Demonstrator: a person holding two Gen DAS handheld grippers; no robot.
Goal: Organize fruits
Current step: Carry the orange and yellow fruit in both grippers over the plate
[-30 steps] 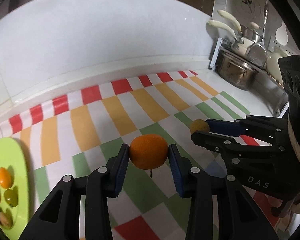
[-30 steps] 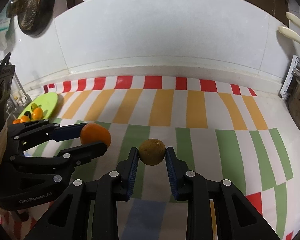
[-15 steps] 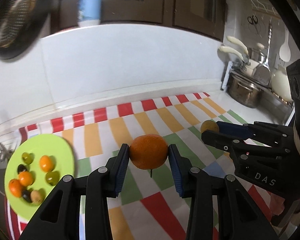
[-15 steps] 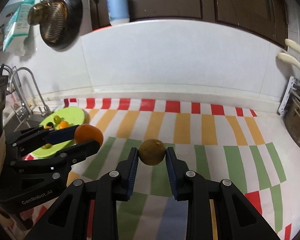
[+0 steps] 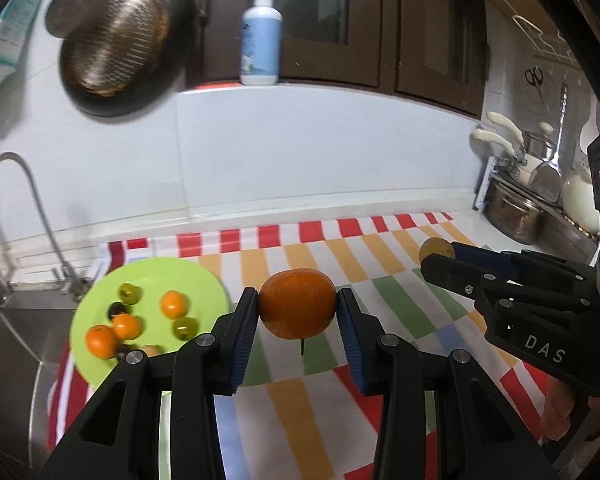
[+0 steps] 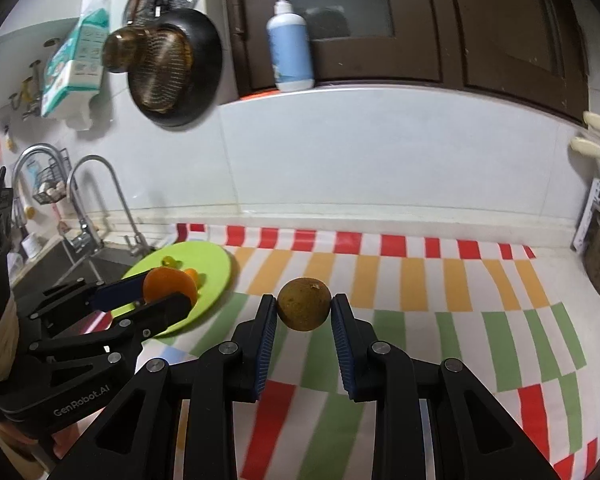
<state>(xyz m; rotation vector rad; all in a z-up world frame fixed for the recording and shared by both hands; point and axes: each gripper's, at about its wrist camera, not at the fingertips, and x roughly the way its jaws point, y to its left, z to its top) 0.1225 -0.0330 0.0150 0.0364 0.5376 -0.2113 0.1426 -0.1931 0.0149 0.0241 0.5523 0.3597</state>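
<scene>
- Orange (image 5: 297, 304): pinched between the left gripper (image 5: 297, 312) pads, held in the air above the checked cloth (image 5: 292, 400); short stem pokes out underneath.
- Brown fruit (image 6: 304, 309): pinched the same way in the right gripper (image 6: 304, 314), also off the cloth.
- Green plate (image 5: 100, 376): ahead and to the left of the left gripper, right by the sink (image 5: 8, 344), already holding several small fruits.
- Likely step: carry both to the plate.
- Do it well: left goes first, since it's nearer; lower to a bare patch, release only near the surface. Round fruit will probably roll.
- Keep the right gripper well clear until the left backs out.
</scene>
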